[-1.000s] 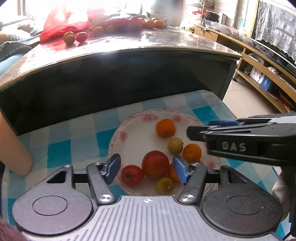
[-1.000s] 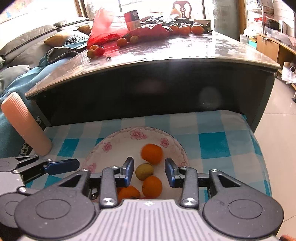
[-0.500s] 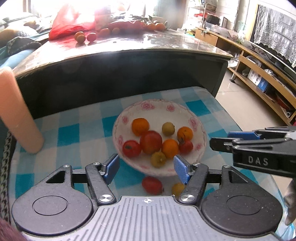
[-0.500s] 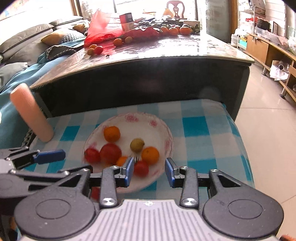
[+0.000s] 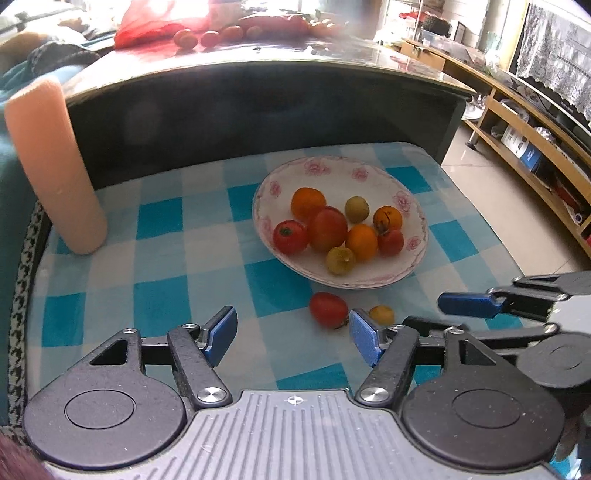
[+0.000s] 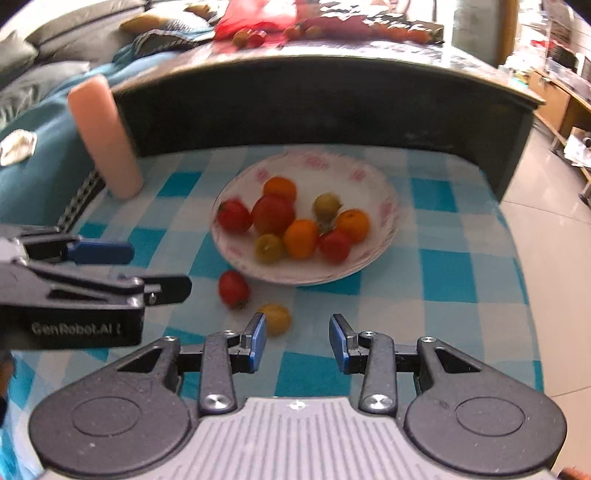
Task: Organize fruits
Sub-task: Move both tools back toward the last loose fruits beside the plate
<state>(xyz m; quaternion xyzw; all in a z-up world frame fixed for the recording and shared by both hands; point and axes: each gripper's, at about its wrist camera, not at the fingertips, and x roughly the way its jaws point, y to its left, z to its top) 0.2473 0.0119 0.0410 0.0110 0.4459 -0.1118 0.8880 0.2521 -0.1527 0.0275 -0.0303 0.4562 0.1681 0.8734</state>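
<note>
A white flowered plate (image 5: 415,254) (image 6: 380,236) on the blue checked cloth holds several tomatoes, oranges and small yellow fruits. A red tomato (image 5: 328,309) (image 6: 232,288) and a small yellow fruit (image 5: 381,315) (image 6: 276,318) lie loose on the cloth just in front of the plate. My left gripper (image 5: 293,338) is open and empty, a little short of the loose fruits. My right gripper (image 6: 297,341) is open and empty, with the yellow fruit beside its left fingertip.
A pink foam roller (image 5: 55,162) (image 6: 105,138) leans at the cloth's back left. A dark high table edge (image 5: 258,96) rises behind the plate, with more fruit and a red bag (image 5: 162,22) on top. The cloth's right edge drops to the floor (image 6: 554,229).
Both grippers have pulled back and up from over the plate. The whole plate and the two loose fruits on the cloth have come into view.
</note>
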